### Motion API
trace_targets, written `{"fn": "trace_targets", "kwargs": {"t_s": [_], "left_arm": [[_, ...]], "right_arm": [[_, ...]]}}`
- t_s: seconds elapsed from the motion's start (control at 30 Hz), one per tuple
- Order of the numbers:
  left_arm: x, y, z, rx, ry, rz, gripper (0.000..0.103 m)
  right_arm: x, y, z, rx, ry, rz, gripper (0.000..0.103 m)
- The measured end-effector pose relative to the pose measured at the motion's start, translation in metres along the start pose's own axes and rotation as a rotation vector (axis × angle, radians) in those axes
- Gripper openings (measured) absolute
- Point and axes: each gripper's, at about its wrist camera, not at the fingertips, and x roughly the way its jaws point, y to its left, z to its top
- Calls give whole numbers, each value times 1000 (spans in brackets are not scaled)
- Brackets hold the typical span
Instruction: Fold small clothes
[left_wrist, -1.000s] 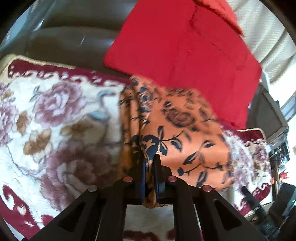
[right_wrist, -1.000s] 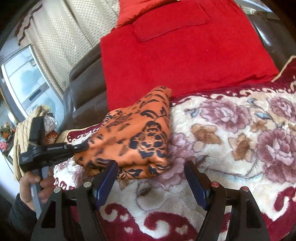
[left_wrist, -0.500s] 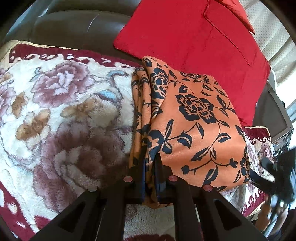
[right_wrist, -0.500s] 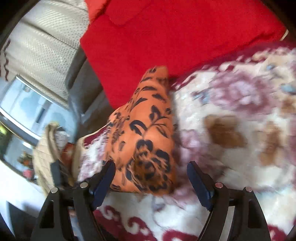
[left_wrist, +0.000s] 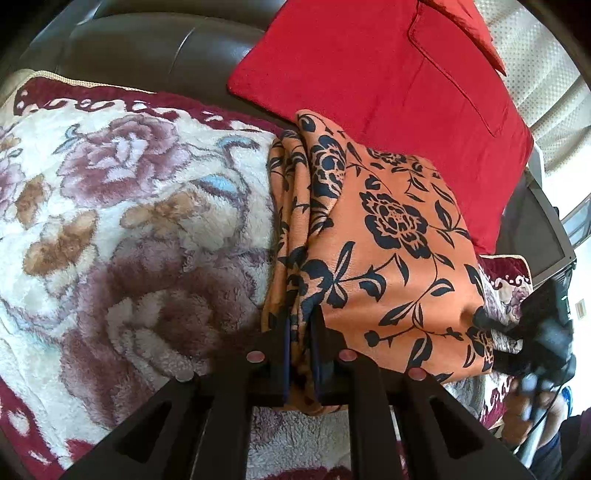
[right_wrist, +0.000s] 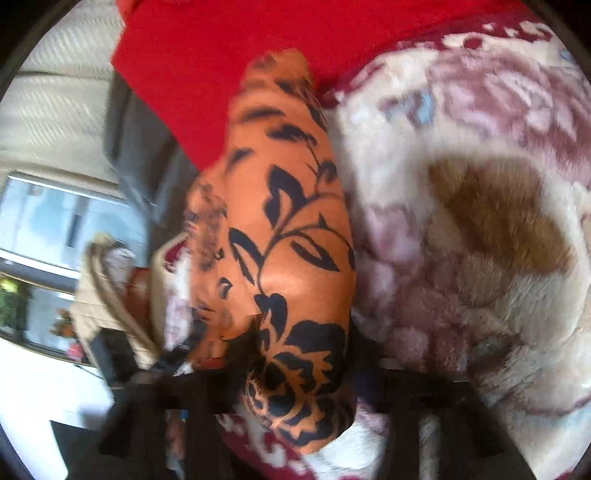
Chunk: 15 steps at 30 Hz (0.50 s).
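Observation:
A folded orange cloth with black flowers (left_wrist: 388, 240) lies on a floral plush blanket (left_wrist: 129, 229), its far end against a red cushion (left_wrist: 399, 74). My left gripper (left_wrist: 298, 332) is shut on the cloth's near left edge, where several layers bunch up. In the blurred right wrist view the same cloth (right_wrist: 288, 240) fills the space between the dark fingers of my right gripper (right_wrist: 295, 373), which sit around its near corner; how far they are closed I cannot tell. The right gripper also shows in the left wrist view (left_wrist: 491, 332), touching the cloth's right corner.
A dark leather sofa back (left_wrist: 147, 48) stands behind the blanket. White curtains (left_wrist: 535, 62) hang at the right. In the right wrist view a window (right_wrist: 44, 221) and a beige bag (right_wrist: 110, 314) lie to the left of the sofa.
My right gripper has moved in from a distance onto the cloth's corner. The cloth now lies spread flat by the cushion. My left gripper kept its hold.

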Motion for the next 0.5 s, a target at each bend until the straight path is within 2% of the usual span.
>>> {"fn": "trace_targets", "kwargs": {"t_s": [0.07, 0.13, 0.2, 0.23, 0.27, 0.3, 0.4, 0.5], "left_arm": [[-1, 3, 0, -2, 1, -9, 12], [-2, 3, -1, 3, -1, -7, 12], [-2, 4, -1, 1, -3, -7, 12], [-2, 4, -1, 1, -4, -9, 12], [-2, 4, -2, -1, -4, -11, 12], [-1, 5, -2, -3, -4, -14, 12], [-1, 7, -3, 2, -5, -21, 12], [0, 5, -3, 9, -7, -15, 12]], "right_arm": [[-6, 6, 16, -18, -41, 29, 79], [10, -1, 36, 31, -3, 52, 79], [32, -11, 51, 68, 37, 35, 77], [40, -14, 54, 74, 57, 47, 55], [43, -14, 54, 67, 56, 33, 40], [40, -7, 50, 30, 29, 3, 37], [35, 2, 39, -32, -12, -62, 35], [35, -1, 50, 6, 16, 5, 45]]}}
